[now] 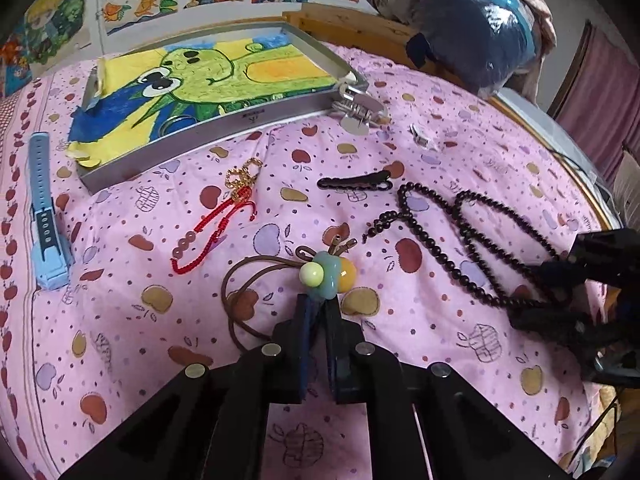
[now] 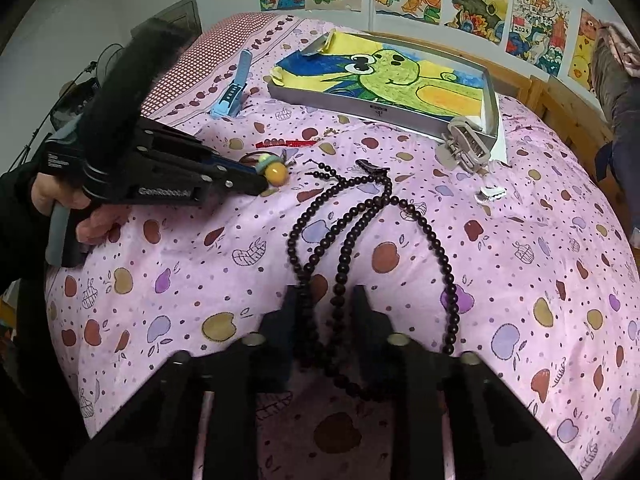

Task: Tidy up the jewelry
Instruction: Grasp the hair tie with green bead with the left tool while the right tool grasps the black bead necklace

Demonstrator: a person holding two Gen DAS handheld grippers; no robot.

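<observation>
Pink fruit-print bedding (image 1: 168, 264) serves as the work surface, with drawings taped to the far wall. Left gripper (image 1: 318, 306) has its fingers pressed together on the brown cord hair tie (image 1: 326, 276), just behind its coloured beads — a grip that looks meant to lift it clear of the cloth. Right gripper (image 2: 325, 300) stands spread, its fingers straddling the near strands of the dark bead necklace (image 2: 360, 216), apparently positioned to close on them. Grey tray (image 1: 224, 130), lined with a green cartoon drawing, lies far-centre and looks the likely destination. Red cord bracelet (image 1: 212, 232), black hair clip (image 1: 354, 182) and blue watch strap (image 1: 44, 208) remain loose on the bedding.
</observation>
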